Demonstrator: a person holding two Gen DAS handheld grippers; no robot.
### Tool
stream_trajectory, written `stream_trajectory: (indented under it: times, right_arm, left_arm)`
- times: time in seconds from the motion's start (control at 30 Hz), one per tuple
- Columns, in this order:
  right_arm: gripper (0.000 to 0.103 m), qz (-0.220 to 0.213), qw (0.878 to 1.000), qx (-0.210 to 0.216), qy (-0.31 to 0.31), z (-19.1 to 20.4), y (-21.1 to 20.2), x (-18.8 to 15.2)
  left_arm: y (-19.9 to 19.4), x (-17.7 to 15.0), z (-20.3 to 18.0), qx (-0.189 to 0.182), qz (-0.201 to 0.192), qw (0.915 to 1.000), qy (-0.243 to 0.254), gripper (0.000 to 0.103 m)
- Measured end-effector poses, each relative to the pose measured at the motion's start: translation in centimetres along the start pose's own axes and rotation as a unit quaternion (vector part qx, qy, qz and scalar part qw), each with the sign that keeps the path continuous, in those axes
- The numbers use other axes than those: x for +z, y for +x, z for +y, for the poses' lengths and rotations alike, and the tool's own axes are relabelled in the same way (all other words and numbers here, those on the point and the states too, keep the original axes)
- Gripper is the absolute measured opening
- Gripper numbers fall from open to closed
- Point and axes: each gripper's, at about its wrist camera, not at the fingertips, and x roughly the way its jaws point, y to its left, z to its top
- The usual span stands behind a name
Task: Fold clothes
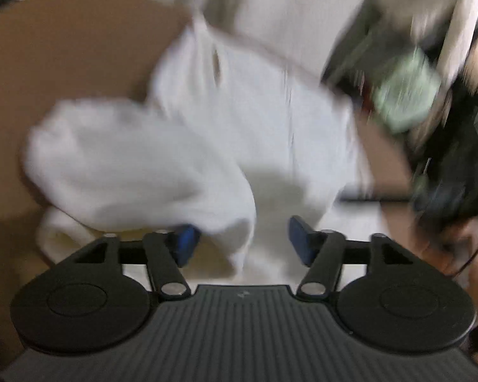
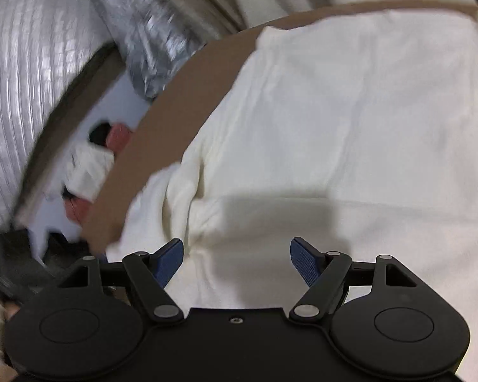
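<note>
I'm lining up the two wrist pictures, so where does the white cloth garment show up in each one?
Left wrist view: the white cloth garment fills the centre, bunched in a blurred lump at left, above the open left gripper.
Right wrist view: the garment fills the centre and right, creased near the open right gripper.
Shared landmark: the brown cardboard surface under the garment, bare on its left in both.

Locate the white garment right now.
The white garment lies on the brown surface, filling both wrist views, directly ahead of both open grippers' blue fingers.
</note>
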Motion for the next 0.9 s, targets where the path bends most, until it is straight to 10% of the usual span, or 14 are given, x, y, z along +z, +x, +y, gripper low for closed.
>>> stream_trajectory:
  times: [0.13, 0.27, 0.43, 0.5, 0.53, 0.57, 0.9]
  right_arm:
    - [0.079, 0.022, 0.997, -0.005, -0.076, 3.5, 2.0, 0.0]
    - [0.078, 0.045, 0.987, -0.01, -0.152, 7.1, 4.1, -0.1]
    - [0.078, 0.072, 0.967, -0.016, -0.246, 11.5, 6.6, -0.1]
    - [0.078, 0.083, 0.956, -0.018, -0.282, 13.3, 7.6, -0.2]
    - [0.078, 0.087, 0.951, -0.021, -0.297, 13.8, 7.7, -0.3]
    - [0.078, 0.088, 0.947, -0.025, -0.308, 13.8, 7.4, -0.5]
    - [0.078, 0.078, 0.973, -0.055, -0.211, 8.4, 2.8, 0.8]
  left_arm:
    - [-2.2, 1.1, 6.4, 0.056, -0.067, 0.9915, -0.097, 0.086]
    - [0.7, 0.5, 12.6, 0.15, -0.034, 0.9736, -0.169, 0.086]
    - [2.9, 0.3, 16.1, 0.068, -0.058, 0.963, -0.254, 0.084]
    - [3.4, 0.7, 16.0, 0.045, -0.082, 0.966, -0.241, 0.059]
    - [3.2, 0.8, 15.6, 0.036, -0.095, 0.9664, -0.236, 0.012]
    - [2.9, 0.8, 15.3, 0.026, -0.108, 0.9665, -0.231, 0.008]
    - [-2.4, 1.3, 4.4, -0.069, -0.229, 0.9682, -0.074, 0.008]
